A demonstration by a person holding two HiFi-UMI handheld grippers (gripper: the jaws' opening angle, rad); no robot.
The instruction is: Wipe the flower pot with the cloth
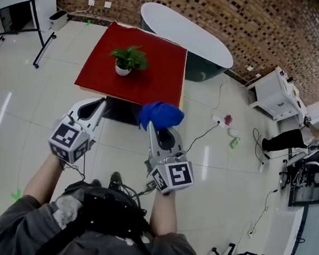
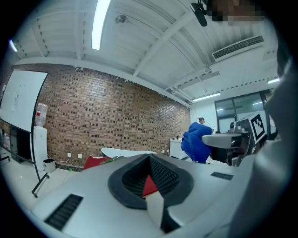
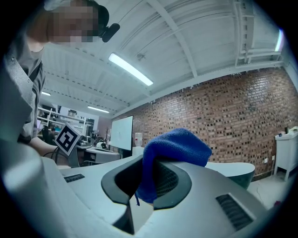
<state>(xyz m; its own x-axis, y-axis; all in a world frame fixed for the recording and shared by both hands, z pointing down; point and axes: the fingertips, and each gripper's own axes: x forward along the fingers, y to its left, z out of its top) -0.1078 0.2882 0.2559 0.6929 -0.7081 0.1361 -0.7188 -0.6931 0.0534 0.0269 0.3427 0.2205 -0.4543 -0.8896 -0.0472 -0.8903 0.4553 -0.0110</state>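
A white flower pot (image 1: 122, 68) with a green plant stands on the red table (image 1: 153, 78), left of its middle. In the head view both grippers hover over the floor short of the table's near edge. My right gripper (image 1: 151, 127) is shut on a bunched blue cloth (image 1: 161, 114), which bulges out over the jaws toward the table. The right gripper view shows the cloth (image 3: 175, 145) pinched between the dark pads and draped over the tip. My left gripper (image 1: 101, 104) is shut and holds nothing. From the left gripper view the cloth (image 2: 196, 142) shows at the right, the red table (image 2: 95, 161) far ahead.
A white oval table (image 1: 186, 35) stands just behind the red one. A whiteboard stand (image 1: 40, 35) is at the far left, a white cabinet (image 1: 275, 94) and a seated person (image 1: 294, 137) at the right. Cables and small items (image 1: 227, 125) lie on the floor.
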